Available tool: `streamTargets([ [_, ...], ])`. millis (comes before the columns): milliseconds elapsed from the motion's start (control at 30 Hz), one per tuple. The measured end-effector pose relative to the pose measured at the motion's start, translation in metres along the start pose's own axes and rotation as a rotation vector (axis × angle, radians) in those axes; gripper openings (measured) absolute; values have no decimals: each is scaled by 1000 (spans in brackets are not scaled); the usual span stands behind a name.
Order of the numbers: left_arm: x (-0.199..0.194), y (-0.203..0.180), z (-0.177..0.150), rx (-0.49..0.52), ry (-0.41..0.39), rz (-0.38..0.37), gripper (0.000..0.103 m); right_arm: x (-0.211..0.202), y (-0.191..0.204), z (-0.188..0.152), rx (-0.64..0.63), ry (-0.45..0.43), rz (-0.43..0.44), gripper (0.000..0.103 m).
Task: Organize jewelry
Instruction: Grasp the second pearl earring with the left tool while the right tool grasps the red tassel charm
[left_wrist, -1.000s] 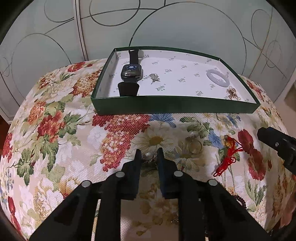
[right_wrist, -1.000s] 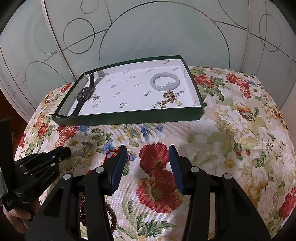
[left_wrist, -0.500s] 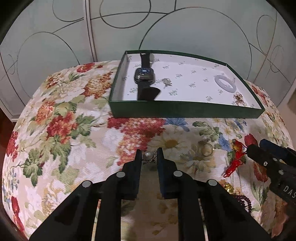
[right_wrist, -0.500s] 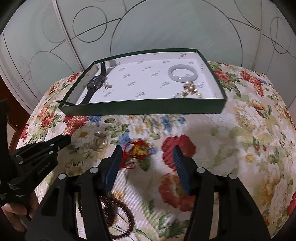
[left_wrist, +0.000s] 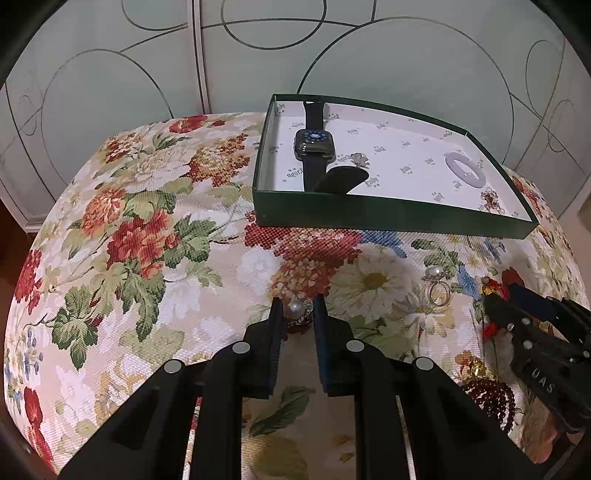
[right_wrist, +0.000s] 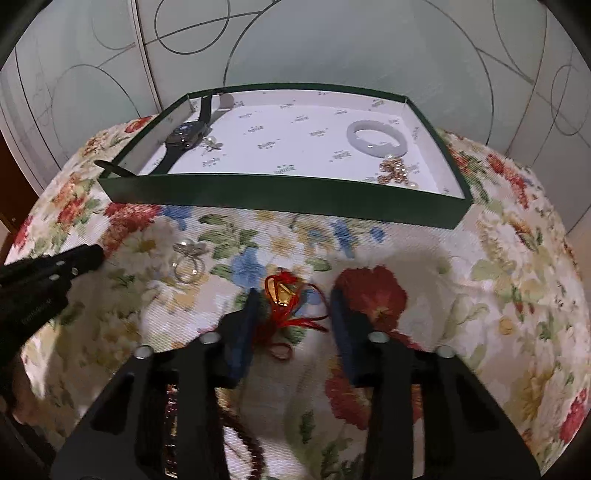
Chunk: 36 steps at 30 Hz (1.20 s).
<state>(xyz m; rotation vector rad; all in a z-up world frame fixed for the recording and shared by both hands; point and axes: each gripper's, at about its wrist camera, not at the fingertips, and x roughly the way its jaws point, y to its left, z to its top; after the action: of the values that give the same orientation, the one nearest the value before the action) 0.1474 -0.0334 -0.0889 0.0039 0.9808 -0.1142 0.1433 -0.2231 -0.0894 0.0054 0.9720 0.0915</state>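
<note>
A green box (left_wrist: 388, 218) (right_wrist: 280, 194) with white lining holds a black smartwatch (left_wrist: 314, 146) (right_wrist: 186, 134), a small pearl brooch (left_wrist: 358, 159) (right_wrist: 212, 143), a pale jade bangle (left_wrist: 463, 170) (right_wrist: 376, 137) and a gold bead piece (left_wrist: 489, 201) (right_wrist: 395, 171). My left gripper (left_wrist: 298, 310) is shut on a pearl earring (left_wrist: 296, 309), held just above the floral cloth. My right gripper (right_wrist: 293, 295) is open around a gold charm on red cord (right_wrist: 284, 295) that lies on the cloth. A pearl ring (left_wrist: 436, 288) (right_wrist: 188, 258) lies between the grippers.
A dark red bead bracelet (left_wrist: 491, 398) (right_wrist: 236, 424) lies near the front edge by the right gripper. The floral cushion (left_wrist: 147, 240) curves down at its sides. Frosted glass panels (left_wrist: 258, 55) stand behind the box.
My left gripper has moved left and back with the pearl earring. My right gripper has moved left and now straddles the red-cord charm.
</note>
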Motion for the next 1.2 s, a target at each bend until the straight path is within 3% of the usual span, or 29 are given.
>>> streamTargets([
  [133, 0, 1, -1, -3, 0, -4, 17, -2, -11, -1, 3, 0, -11, 8],
  [467, 1, 1, -2, -5, 1, -6, 17, -1, -16, -1, 12, 3, 9, 8],
  [533, 1, 1, -2, -5, 1, -6, 17, -2, -16, -1, 21, 3, 22, 16],
  [567, 1, 1, -2, -5, 1, -5, 17, -2, -19, 0, 40, 0, 32, 23],
  [600, 1, 1, -2, -6, 1, -6, 17, -2, -20, 0, 48, -2, 35, 39],
  [633, 1, 1, -2, -7, 1, -6, 17, -3, -20, 1, 54, -11, 29, 44],
  [867, 3, -1, -2, -3, -1, -4, 17, 5, -16, 4, 35, -16, 12, 44],
  [933, 3, -1, -2, -3, -1, -4, 17, 7, -14, 5, 21, -21, -1, 39],
  [1000, 3, -1, -2, -3, -2, -3, 17, 8, -12, 6, 7, -27, -11, 24],
  [1200, 4, -1, -1, -4, -1, -4, 17, 9, -16, 5, 10, -35, 1, 19],
])
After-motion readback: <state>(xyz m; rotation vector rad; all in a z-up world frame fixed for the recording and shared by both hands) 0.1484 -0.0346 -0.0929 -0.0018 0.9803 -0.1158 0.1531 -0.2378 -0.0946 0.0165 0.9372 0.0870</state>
